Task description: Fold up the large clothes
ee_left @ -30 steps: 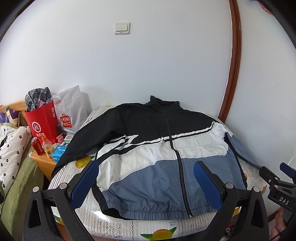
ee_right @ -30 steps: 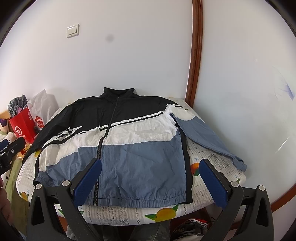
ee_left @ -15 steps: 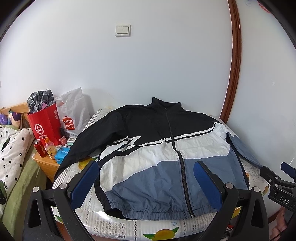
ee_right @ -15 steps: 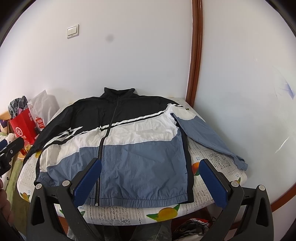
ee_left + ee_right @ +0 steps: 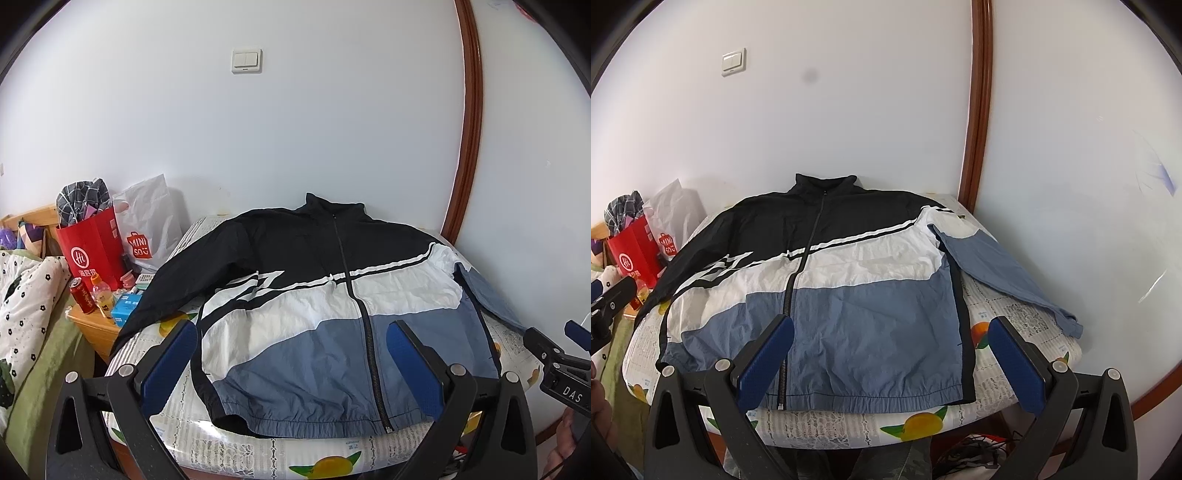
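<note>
Currently both tongs are spread wide and hold nothing. Left tongs (image 5: 291, 345) hover above the jacket's (image 5: 332, 314) hem, blue textured pads (image 5: 168, 363) clear of the fabric. Right tongs (image 5: 892, 341) likewise, released, hanging over the lower front of the jacket (image 5: 849, 288), no contact.

Jacket lies flat, front up, zipped, on the tabletop (image 5: 1015, 376). Collar toward the wall, hem toward the cameras. Thin crinkled shell fabric: black top, white middle band with black stripes, slate-blue bottom, elastic gathered hem. Its blue sleeve (image 5: 1004, 273) angles out across the lace-patterned, fruit-printed cloth; the black sleeve (image 5: 173, 284) runs to the opposite edge.

Beside the tabletop: red paper bag (image 5: 92, 251), white plastic bag (image 5: 147, 229), red can (image 5: 83, 295).
</note>
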Action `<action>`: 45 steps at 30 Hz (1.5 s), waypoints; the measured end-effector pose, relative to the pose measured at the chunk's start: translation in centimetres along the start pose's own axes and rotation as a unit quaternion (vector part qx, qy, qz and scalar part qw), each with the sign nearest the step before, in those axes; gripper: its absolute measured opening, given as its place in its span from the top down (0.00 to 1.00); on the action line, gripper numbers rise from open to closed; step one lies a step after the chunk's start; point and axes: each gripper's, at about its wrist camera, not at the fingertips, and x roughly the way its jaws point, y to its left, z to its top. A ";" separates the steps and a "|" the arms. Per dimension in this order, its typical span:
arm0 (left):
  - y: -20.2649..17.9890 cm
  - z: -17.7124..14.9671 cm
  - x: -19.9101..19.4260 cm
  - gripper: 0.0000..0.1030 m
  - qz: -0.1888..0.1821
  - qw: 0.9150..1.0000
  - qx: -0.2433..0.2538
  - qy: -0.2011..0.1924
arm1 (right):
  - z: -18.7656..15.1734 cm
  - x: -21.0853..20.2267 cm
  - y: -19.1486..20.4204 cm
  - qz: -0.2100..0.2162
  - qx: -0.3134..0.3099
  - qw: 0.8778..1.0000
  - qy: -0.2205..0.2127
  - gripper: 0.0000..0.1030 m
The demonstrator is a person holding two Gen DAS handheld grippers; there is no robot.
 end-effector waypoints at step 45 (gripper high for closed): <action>5.6 2.6 7.6 0.00 0.000 0.998 -0.026 0.049 | 3.6 7.0 2.3 -0.019 -0.012 0.999 0.023 0.00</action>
